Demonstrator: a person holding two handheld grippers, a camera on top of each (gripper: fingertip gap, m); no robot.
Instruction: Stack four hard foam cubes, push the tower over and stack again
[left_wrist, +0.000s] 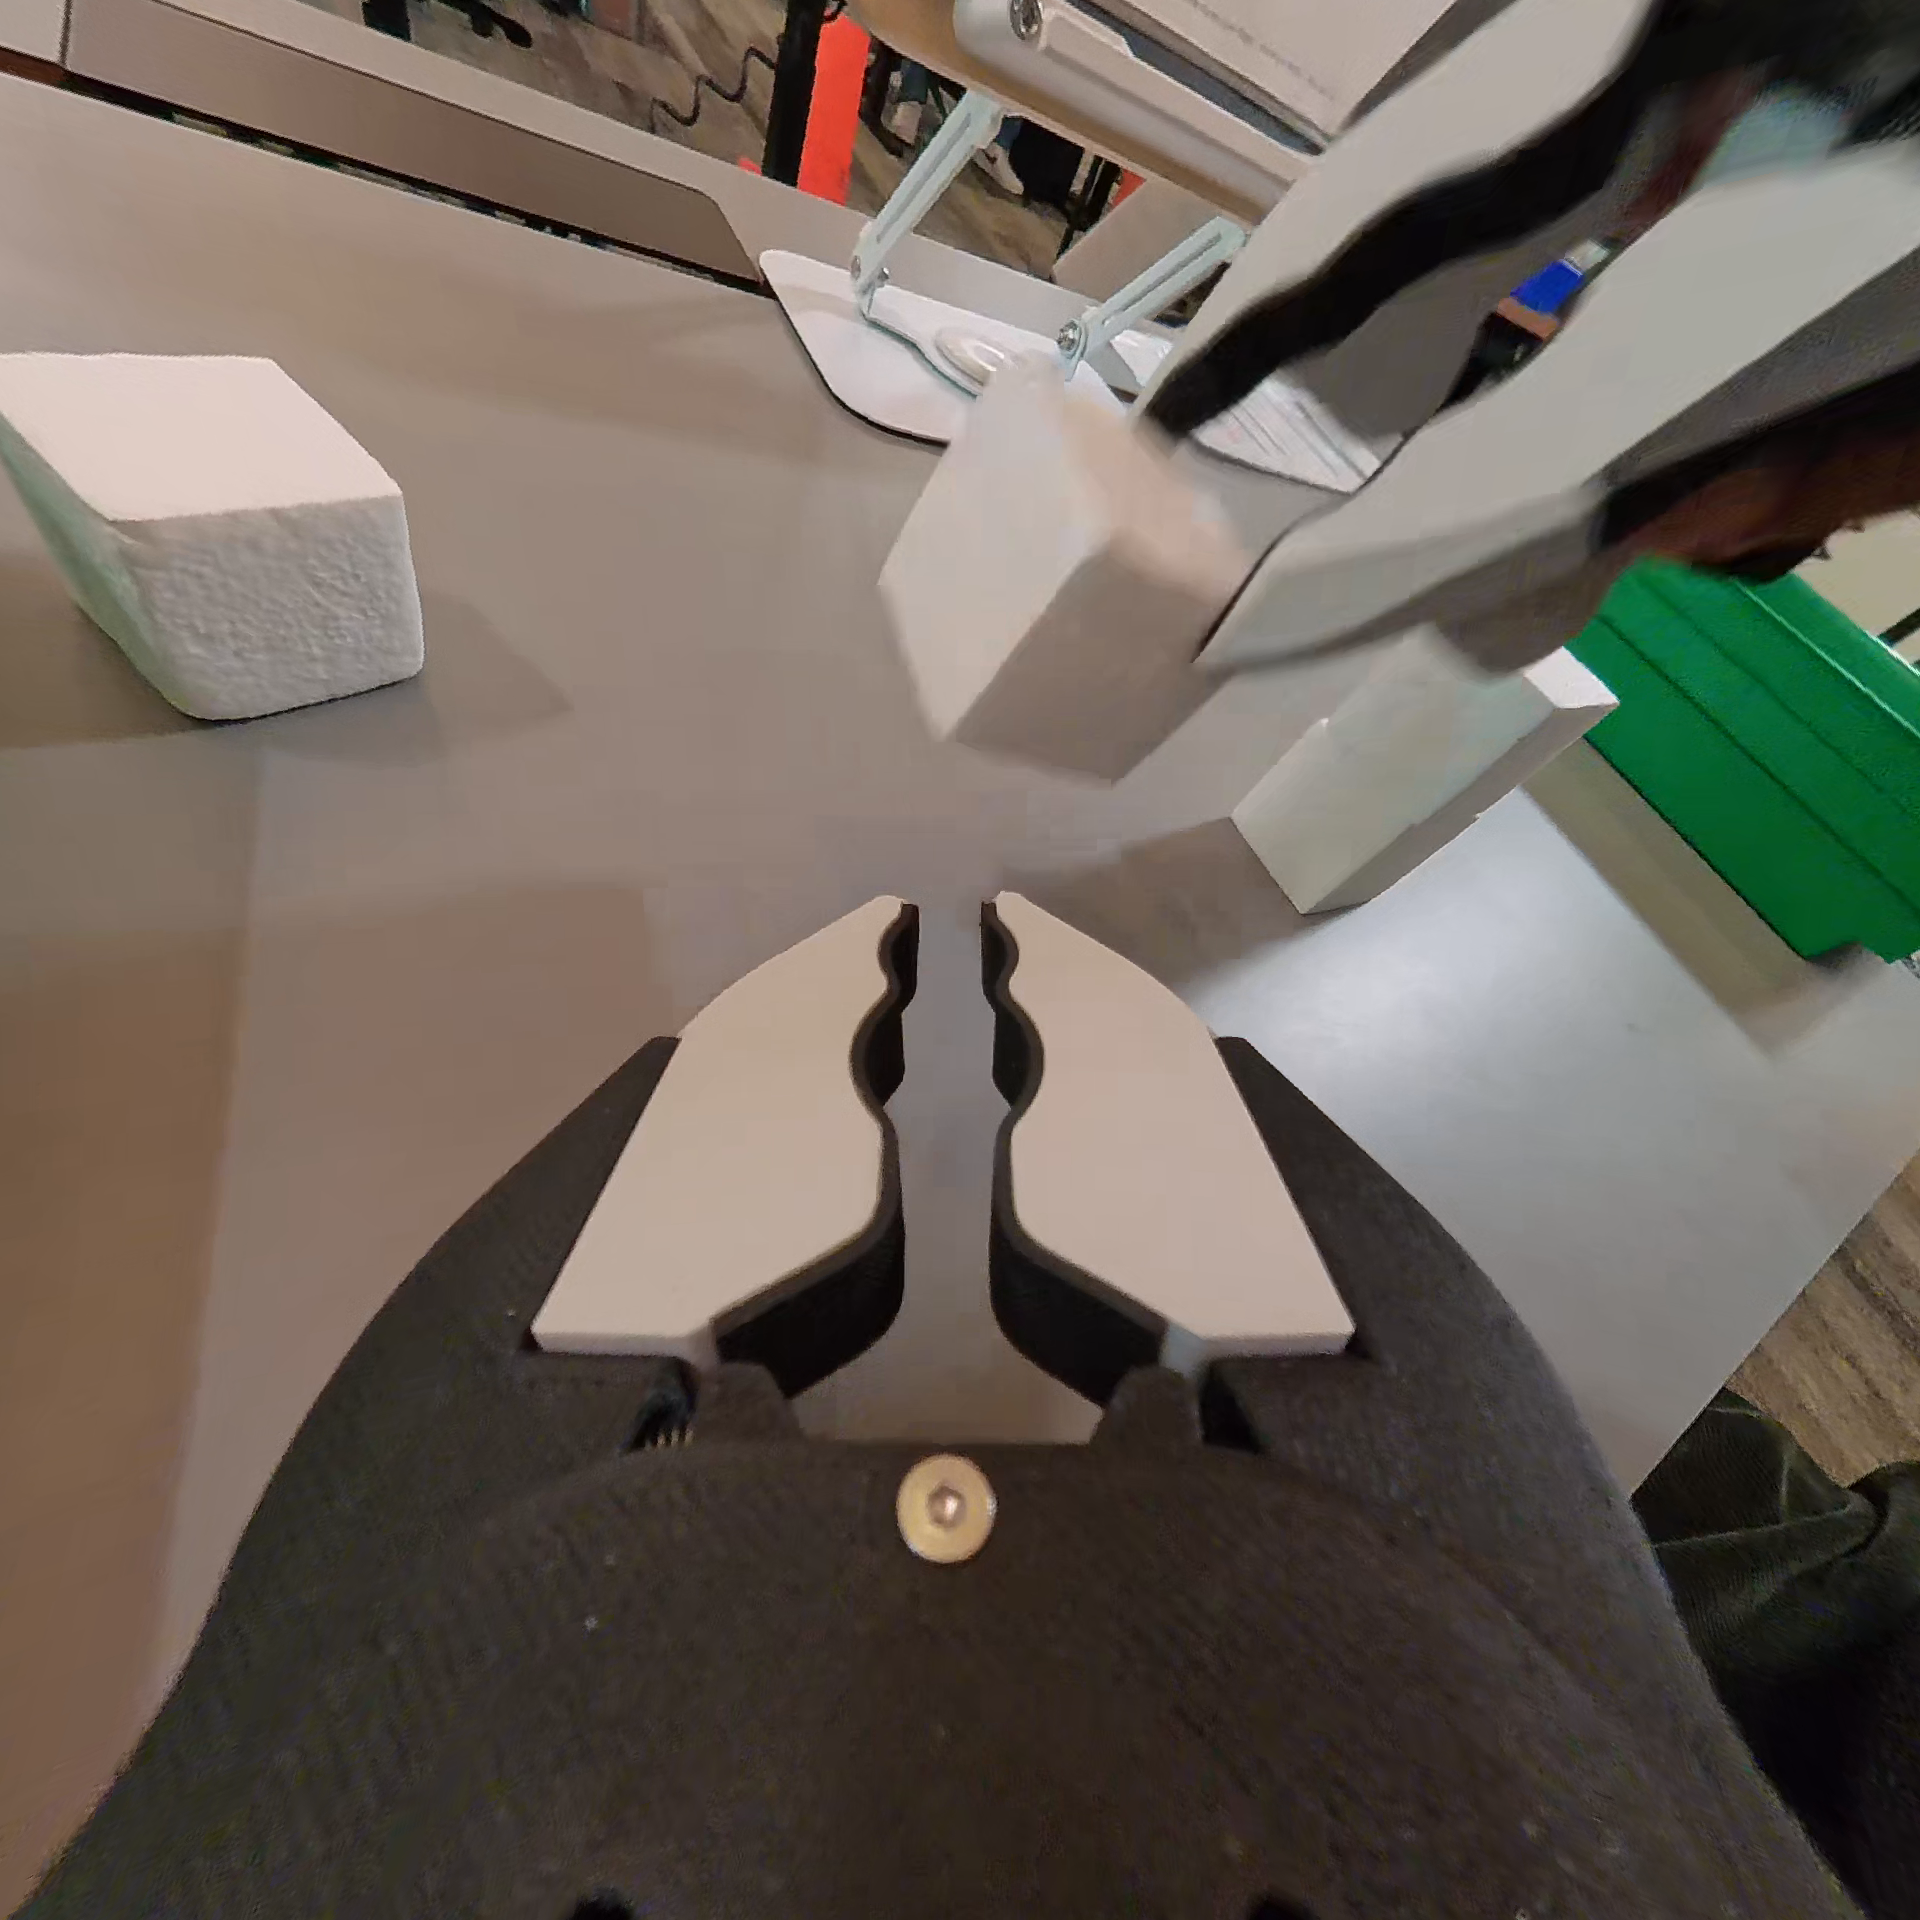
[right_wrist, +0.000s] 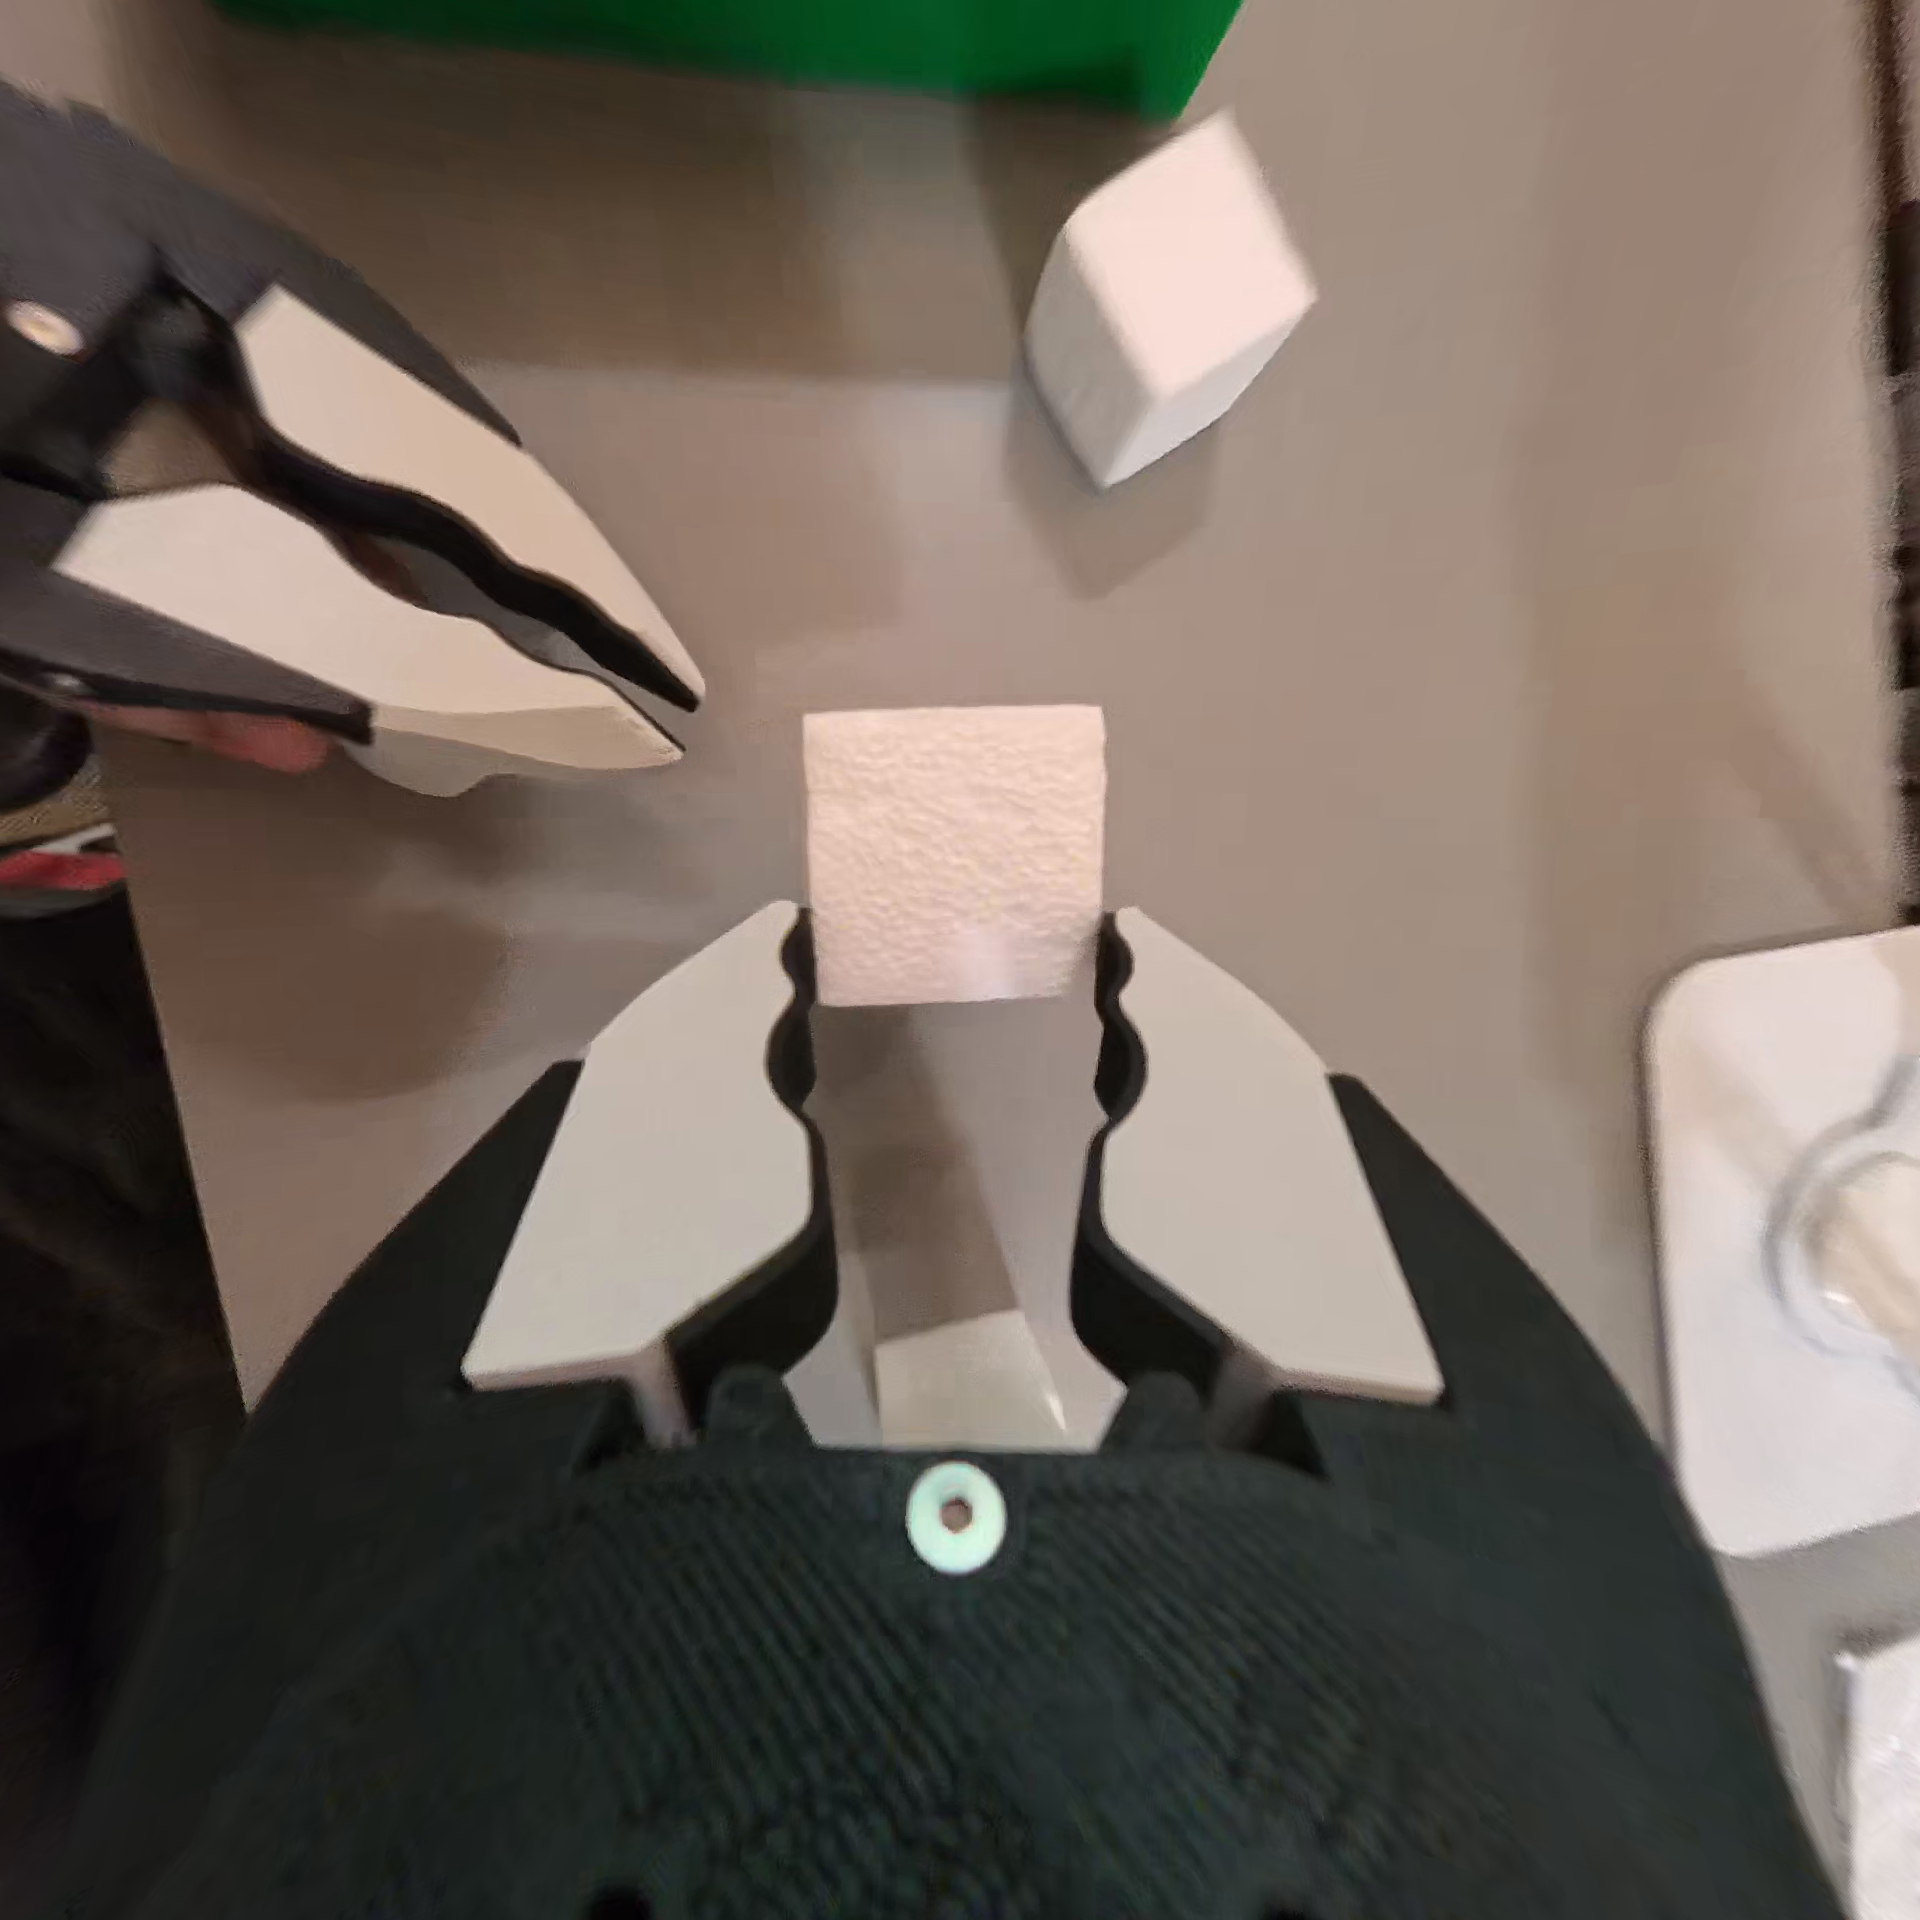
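Observation:
My right gripper (right_wrist: 956, 920) is shut on a white foam cube (right_wrist: 954, 852), pinched at its tips and held above the grey table (right_wrist: 1455, 727). In the left wrist view the same gripper (left_wrist: 1179, 535) comes in from the upper right with the cube (left_wrist: 1029, 603) tilted in the air. My left gripper (left_wrist: 948, 914) is shut and empty, jaws a narrow slit apart, just below the cube. It shows in the right wrist view (right_wrist: 681, 717) at the left, tips close to the cube. A second foam block (left_wrist: 239, 530) lies on the table (left_wrist: 623, 520) at the far left.
A third white foam block (left_wrist: 1423, 769) (right_wrist: 1164, 301) sits near a green bin (left_wrist: 1766, 748) (right_wrist: 727, 42) at the table's edge. A white stand base (left_wrist: 883, 353) (right_wrist: 1787, 1247) with thin metal legs stands at the back. Floor shows past the table's right edge.

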